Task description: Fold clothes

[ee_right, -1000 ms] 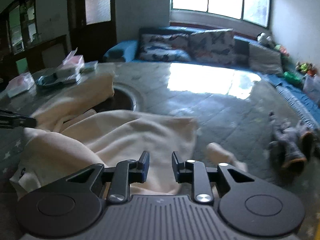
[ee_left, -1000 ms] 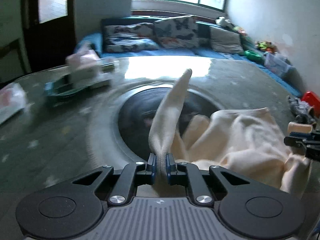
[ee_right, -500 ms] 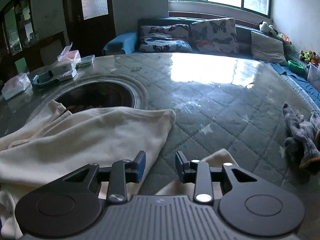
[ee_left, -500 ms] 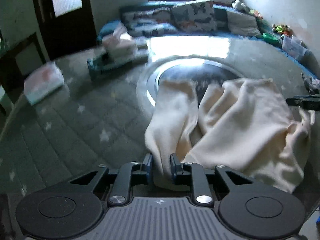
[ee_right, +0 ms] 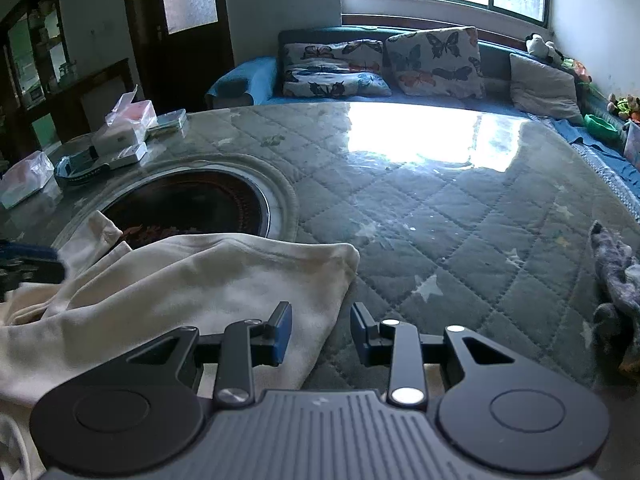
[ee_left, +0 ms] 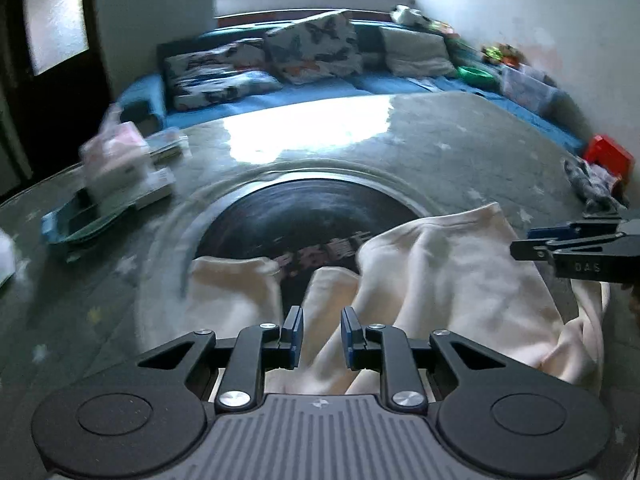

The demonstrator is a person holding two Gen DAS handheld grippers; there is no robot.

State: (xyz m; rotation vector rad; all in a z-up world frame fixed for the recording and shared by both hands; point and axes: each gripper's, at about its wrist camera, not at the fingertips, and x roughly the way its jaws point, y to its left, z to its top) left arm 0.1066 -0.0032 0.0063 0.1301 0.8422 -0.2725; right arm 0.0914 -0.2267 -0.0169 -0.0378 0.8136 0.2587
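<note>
A cream garment (ee_left: pixel 452 280) lies crumpled on the quilted table, partly over a dark round recess (ee_left: pixel 304 216). My left gripper (ee_left: pixel 320 336) hovers low over the garment's near edge. Its jaws are opening, and the cloth lies slack between and below the pads without being pinched. In the right wrist view the garment (ee_right: pixel 180 292) spreads to the left, its corner reaching toward the middle of the table. My right gripper (ee_right: pixel 320 336) stands open over that right hem, nothing pressed between its fingers. It also shows at the right edge of the left wrist view as a dark gripper (ee_left: pixel 560 244).
A tray with boxes and tissue packs (ee_right: pixel 116 140) sits at the table's far left. A grey fuzzy item (ee_right: pixel 612 272) lies at the right edge. Behind the table runs a blue sofa with butterfly cushions (ee_right: pixel 432 60). The quilted table top (ee_right: pixel 460 216) stretches to the right.
The left gripper held a cream sleeve raised, lowered it to the table and let go as its jaws widened. The right gripper's jaws spread a little and the garment settled flatter.
</note>
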